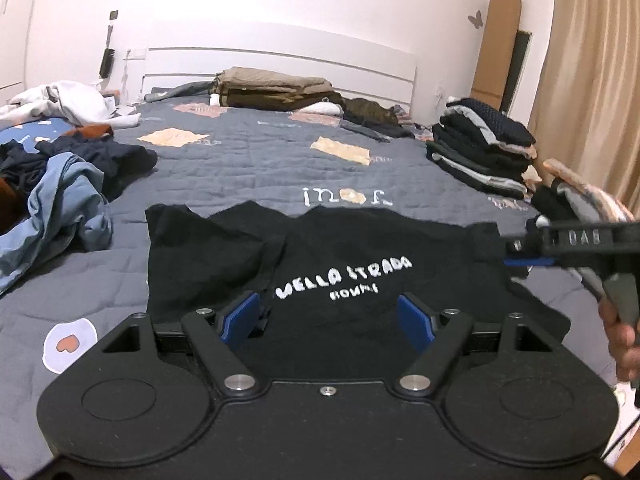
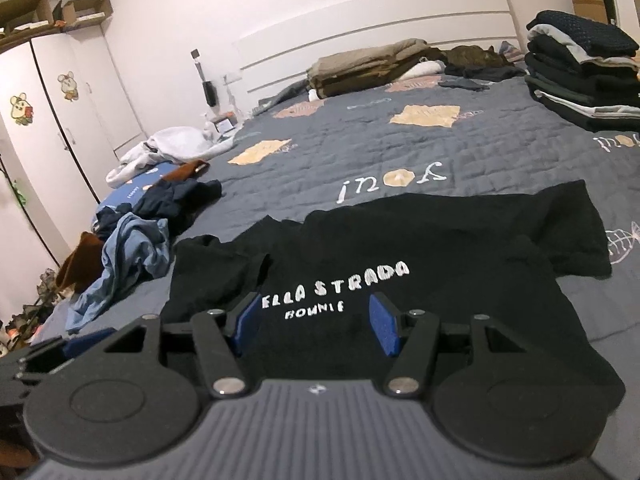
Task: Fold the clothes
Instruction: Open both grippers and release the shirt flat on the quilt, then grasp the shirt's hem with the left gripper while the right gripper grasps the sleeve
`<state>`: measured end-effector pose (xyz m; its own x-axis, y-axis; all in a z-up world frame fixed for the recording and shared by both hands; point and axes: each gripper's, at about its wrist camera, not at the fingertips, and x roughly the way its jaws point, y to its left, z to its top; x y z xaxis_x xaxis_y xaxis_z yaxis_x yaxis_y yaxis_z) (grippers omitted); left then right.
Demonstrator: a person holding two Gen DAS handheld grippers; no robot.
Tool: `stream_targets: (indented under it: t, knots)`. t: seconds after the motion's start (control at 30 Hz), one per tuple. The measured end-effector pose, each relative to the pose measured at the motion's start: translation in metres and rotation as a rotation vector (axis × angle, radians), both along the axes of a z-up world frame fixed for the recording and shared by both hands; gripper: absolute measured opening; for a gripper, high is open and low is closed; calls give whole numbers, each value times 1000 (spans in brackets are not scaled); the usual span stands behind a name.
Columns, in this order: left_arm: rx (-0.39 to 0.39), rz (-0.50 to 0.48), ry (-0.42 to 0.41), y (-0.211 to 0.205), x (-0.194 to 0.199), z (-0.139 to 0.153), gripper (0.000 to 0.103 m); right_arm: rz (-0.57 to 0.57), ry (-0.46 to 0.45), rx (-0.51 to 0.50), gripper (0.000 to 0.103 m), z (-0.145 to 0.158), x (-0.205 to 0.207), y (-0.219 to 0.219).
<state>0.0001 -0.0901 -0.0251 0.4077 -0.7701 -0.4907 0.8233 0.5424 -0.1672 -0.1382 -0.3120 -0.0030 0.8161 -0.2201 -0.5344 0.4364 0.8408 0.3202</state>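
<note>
Black shirt with white lettering lies spread on the grey quilted bed, just ahead of both tools. Left hand-held gripper has its blue pads wide apart, holding nothing. Right hand-held gripper is likewise spread and empty. Folded stack sits far right; loose clothes lie left.

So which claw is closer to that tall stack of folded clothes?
Right. The right claw hangs over the black shirt on the side where the stack sits; the left claw is further left over the same shirt.
</note>
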Motion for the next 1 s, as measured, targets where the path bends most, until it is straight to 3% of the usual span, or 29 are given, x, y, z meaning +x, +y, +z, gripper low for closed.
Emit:
stream_targets:
  t: [0.33, 0.63, 1.0]
  knots:
    - [-2, 3, 13, -28, 0, -1, 76, 8, 9, 9, 59, -11, -16, -11]
    - [52, -42, 14, -48, -11, -20, 76, -44, 80, 5, 59, -12, -39, -42]
    - [111, -112, -67, -19, -36, -15, 76, -56, 83, 95, 59, -17, -58, -51]
